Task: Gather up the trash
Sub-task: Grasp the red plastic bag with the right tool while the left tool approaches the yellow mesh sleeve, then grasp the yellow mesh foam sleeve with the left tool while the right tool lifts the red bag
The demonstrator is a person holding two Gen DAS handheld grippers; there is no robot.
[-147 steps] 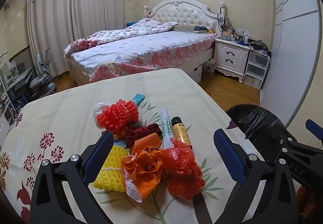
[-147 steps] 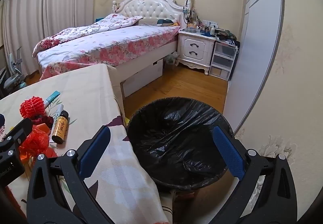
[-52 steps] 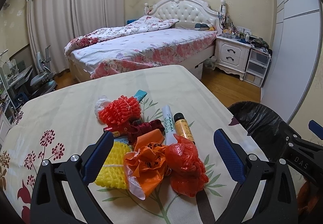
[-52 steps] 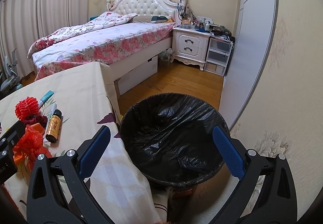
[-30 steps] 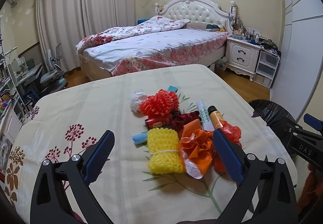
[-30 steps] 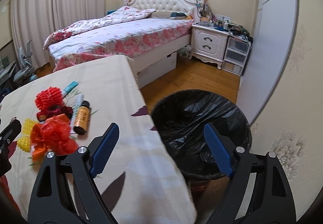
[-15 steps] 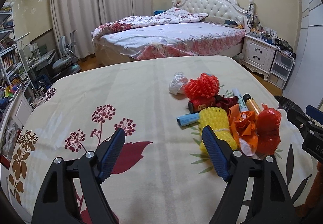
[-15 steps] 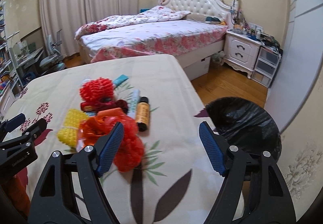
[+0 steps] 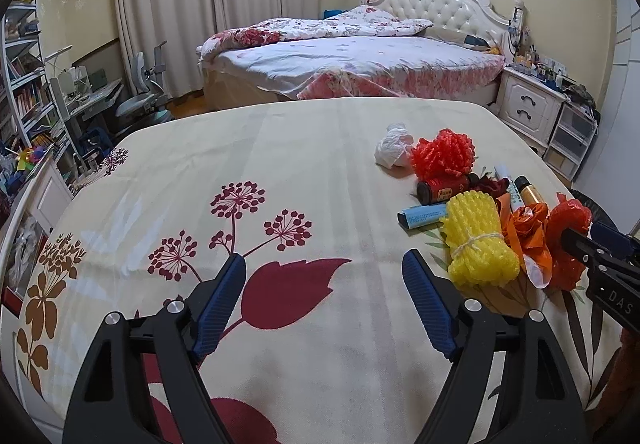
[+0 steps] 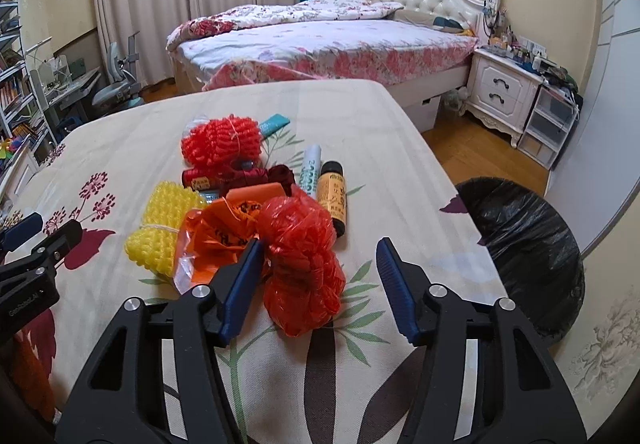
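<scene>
Two tools hung over a tabletop covered in a cream cloth with dark red flowers. Lower centre of the left wrist view, the left tool stood fairly wide over bare cloth with nothing between its blue pads. The trash lay to its right, in the right middle of that frame: a yellow foam net, an orange plastic bag, a red plastic bag, a red foam net, a crumpled white tissue, a dark red can and a blue tube.

In the right wrist view, the right tool sat at lower centre, its jaws closing. The red plastic bag lay between them, close to the left pad and clear of the right one; no squeeze showed. The orange plastic bag and yellow foam net lay just left of it, and a brown bottle beside a white tube just above. A bin lined with a black bag stood off the tabletop's edge at the right of the frame.
</scene>
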